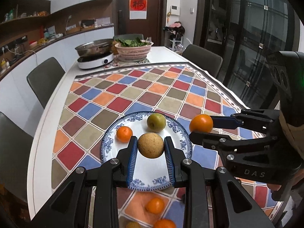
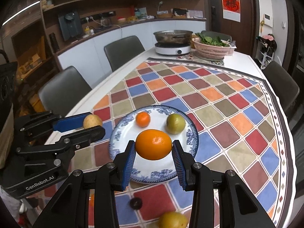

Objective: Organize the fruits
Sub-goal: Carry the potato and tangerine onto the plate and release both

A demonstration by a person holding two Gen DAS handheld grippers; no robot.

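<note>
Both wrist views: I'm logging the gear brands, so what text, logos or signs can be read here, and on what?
"DAS": on the body of the right hand-held gripper, seen from the left wrist.
"GenRobot.AI": on the body of the left hand-held gripper, seen from the right wrist.
Red door poster: one large Chinese character, too blurred to read surely; its small print below is unreadable.
Shelf packages: too small to read.

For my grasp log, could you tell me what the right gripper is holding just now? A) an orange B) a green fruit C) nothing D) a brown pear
A: the right gripper is shut on the orange, held above the plate.
</note>
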